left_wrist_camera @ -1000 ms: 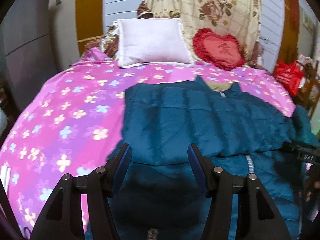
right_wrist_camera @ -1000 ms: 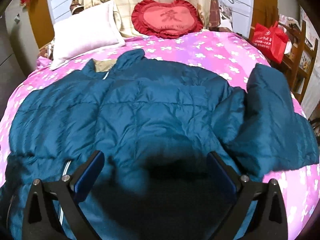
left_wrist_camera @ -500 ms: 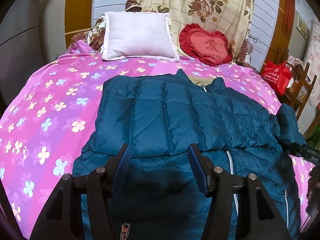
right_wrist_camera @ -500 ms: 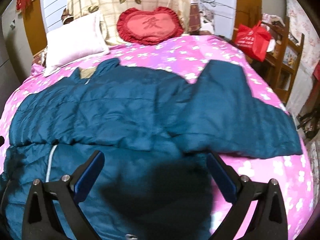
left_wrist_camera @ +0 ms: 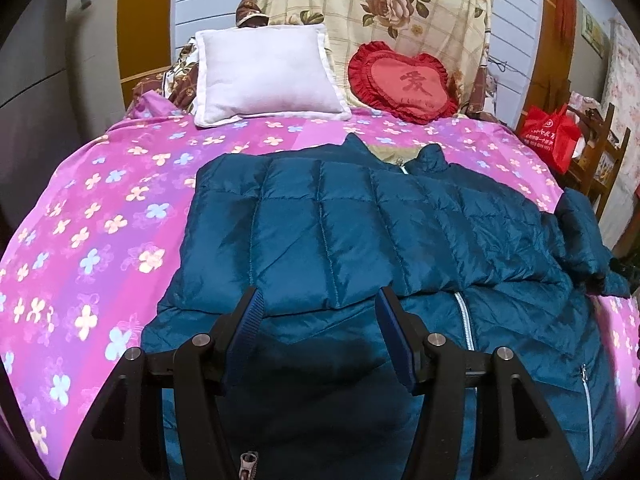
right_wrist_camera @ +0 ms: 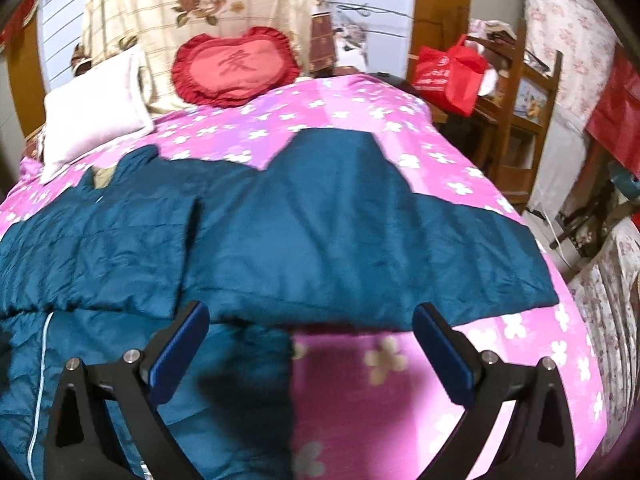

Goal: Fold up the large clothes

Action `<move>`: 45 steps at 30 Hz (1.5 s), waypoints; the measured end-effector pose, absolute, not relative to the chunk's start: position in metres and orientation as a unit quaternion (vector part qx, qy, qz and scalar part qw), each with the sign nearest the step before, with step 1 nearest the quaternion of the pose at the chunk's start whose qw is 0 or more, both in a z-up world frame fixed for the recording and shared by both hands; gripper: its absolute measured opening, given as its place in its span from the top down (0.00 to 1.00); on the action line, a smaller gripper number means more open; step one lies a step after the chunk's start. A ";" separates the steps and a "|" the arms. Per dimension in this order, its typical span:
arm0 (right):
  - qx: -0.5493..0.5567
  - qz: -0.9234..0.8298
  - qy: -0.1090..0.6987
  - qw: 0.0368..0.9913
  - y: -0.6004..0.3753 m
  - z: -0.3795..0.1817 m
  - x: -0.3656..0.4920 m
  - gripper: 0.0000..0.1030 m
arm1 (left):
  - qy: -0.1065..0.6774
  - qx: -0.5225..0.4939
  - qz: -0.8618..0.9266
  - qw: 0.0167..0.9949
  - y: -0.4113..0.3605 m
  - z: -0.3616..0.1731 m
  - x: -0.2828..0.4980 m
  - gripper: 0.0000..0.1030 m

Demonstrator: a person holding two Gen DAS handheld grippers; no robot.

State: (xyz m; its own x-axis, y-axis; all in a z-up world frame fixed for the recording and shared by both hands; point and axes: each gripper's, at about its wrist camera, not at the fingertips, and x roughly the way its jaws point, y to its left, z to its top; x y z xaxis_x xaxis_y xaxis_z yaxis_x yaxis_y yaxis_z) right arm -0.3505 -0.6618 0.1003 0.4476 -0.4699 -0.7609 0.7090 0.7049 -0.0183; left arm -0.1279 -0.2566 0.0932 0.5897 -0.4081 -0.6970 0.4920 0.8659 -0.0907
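So the teal puffer jacket (left_wrist_camera: 360, 240) lies spread on the pink flowered bed cover (left_wrist_camera: 100, 220), left sleeve already folded across the chest, right sleeve (right_wrist_camera: 360, 232) out flat to the side. Looks light, squishy and a bit slick (that shiny shell will probably slide and puff back up), so I'd grab the right sleeve's cuff edge. Left gripper (left_wrist_camera: 320, 332) and right gripper (right_wrist_camera: 310, 344) both hang spread apart, nothing between the pads. Only container around is a red bag (right_wrist_camera: 448, 76); can't see what's inside.
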 end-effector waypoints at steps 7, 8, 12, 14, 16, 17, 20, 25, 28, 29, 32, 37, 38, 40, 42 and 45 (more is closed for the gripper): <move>0.169 -0.409 0.374 0.815 -0.719 0.090 -0.385 0.00 | 0.383 0.012 -0.265 0.885 -0.249 0.096 -0.119 0.65; 0.174 -0.415 0.372 0.812 -0.728 0.088 -0.390 0.00 | 0.381 0.002 -0.269 0.885 -0.247 0.098 -0.116 0.65; 0.202 -0.452 0.363 0.789 -0.770 0.074 -0.418 0.00 | 0.375 -0.027 -0.266 0.887 -0.238 0.101 -0.109 0.65; 0.214 -0.469 0.361 0.777 -0.790 0.067 -0.431 0.00 | 0.376 -0.030 -0.258 0.890 -0.236 0.100 -0.107 0.65; 0.224 -0.485 0.361 0.765 -0.809 0.061 -0.442 0.00 | 0.378 -0.032 -0.254 0.890 -0.235 0.098 -0.104 0.65; 0.229 -0.493 0.362 0.758 -0.820 0.057 -0.449 0.00 | 0.380 -0.031 -0.253 0.889 -0.235 0.097 -0.104 0.65; 0.237 -0.510 0.368 0.740 -0.847 0.048 -0.461 0.00 | 0.384 -0.021 -0.251 0.889 -0.238 0.093 -0.104 0.65; 0.265 -0.523 0.361 0.725 -0.879 0.035 -0.479 0.00 | 0.384 0.003 -0.251 0.889 -0.246 0.087 -0.107 0.65; 0.278 -0.515 0.373 0.720 -0.893 0.023 -0.480 0.00 | 0.386 0.011 -0.251 0.888 -0.248 0.085 -0.108 0.65; 0.283 -0.511 0.373 0.722 -0.895 0.021 -0.480 0.00 | 0.386 0.013 -0.250 0.888 -0.248 0.084 -0.108 0.65; 0.294 -0.501 0.367 0.726 -0.902 0.015 -0.482 0.00 | 0.390 0.014 -0.249 0.886 -0.248 0.081 -0.107 0.65; 0.271 -0.495 0.375 0.736 -0.898 0.011 -0.477 0.09 | 0.396 0.015 -0.247 0.884 -0.248 0.078 -0.106 0.65; 0.263 -0.492 0.379 0.738 -0.895 0.013 -0.474 0.21 | 0.395 0.015 -0.247 0.885 -0.248 0.078 -0.106 0.65; 0.254 -0.473 0.383 0.752 -0.891 0.020 -0.469 0.61 | 0.392 0.015 -0.248 0.886 -0.248 0.079 -0.106 0.65; 0.251 -0.466 0.383 0.757 -0.885 0.030 -0.465 0.81 | 0.389 0.012 -0.248 0.887 -0.247 0.080 -0.107 0.65; 0.235 -0.457 0.364 0.777 -0.869 0.051 -0.461 0.84 | 0.384 0.011 -0.247 0.890 -0.245 0.083 -0.110 0.65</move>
State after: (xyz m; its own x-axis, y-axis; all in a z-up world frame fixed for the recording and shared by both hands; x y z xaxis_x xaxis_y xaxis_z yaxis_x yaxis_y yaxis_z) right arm -0.4606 -0.8688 0.0514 0.3175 -0.5387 -0.7804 0.8812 0.4716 0.0330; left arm -0.1103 -0.2454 0.0827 0.5828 -0.4302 -0.6894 0.4471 0.8782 -0.1701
